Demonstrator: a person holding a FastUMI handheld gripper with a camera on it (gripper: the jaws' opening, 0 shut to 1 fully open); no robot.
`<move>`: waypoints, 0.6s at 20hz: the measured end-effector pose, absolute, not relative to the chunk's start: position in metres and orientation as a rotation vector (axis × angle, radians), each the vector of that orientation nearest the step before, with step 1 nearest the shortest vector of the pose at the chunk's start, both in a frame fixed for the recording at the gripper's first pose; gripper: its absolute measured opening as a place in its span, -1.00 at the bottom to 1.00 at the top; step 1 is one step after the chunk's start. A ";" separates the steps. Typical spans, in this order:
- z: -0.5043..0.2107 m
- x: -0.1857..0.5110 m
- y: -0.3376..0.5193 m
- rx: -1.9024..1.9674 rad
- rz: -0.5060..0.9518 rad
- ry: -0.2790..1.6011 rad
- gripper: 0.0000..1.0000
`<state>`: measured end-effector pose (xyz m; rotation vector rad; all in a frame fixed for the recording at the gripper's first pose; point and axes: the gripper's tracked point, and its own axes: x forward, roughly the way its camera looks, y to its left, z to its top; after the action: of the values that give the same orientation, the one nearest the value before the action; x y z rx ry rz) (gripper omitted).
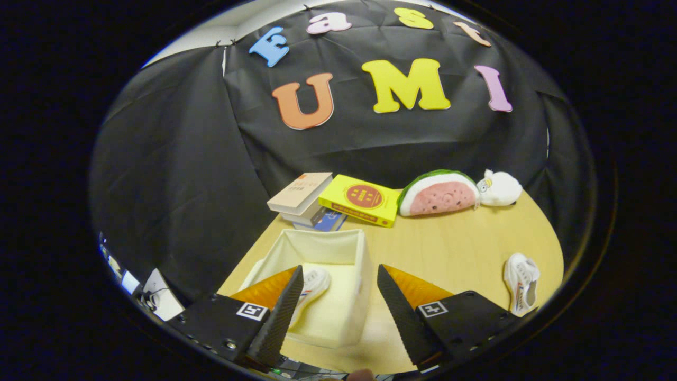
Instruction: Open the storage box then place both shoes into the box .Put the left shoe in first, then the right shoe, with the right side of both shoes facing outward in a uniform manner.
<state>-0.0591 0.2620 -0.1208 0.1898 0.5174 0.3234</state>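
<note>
Smooth, pale wood-look table (465, 248) with a faint sheen. Storage box (322, 248) of matt cream cloth. Shoes of white knit-like fabric, one in the box (313, 283), one on the table (521, 288). Plush watermelon toy (438, 194). Glossy yellow paperback (362, 200). Gripper (338, 275) fingers parted, inner faces finely ribbed.

A cream-white open fabric storage box (338, 248) sits on the pale tan wooden table (455, 248). The small white shoe inside the box (313, 283) has a faint red-and-blue mark, and the white shoe lying out on the table (521, 288) bears red and blue side stripes. The yellow book (361, 200) carries a red disc. The beige-covered book (300, 191) tops a blue one. The plush watermelon slice (438, 193) is pink with dark seeds and green rind; the soft toy (500, 188) is white.
</note>
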 end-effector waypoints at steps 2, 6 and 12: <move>-0.117 -0.055 0.209 0.199 0.272 0.469 0.74; -0.132 -0.054 0.105 0.219 0.179 0.453 0.74; -0.169 -0.063 -0.014 0.228 0.119 0.468 0.75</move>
<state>-0.0627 -0.0141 -0.1689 0.2283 0.4678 0.1194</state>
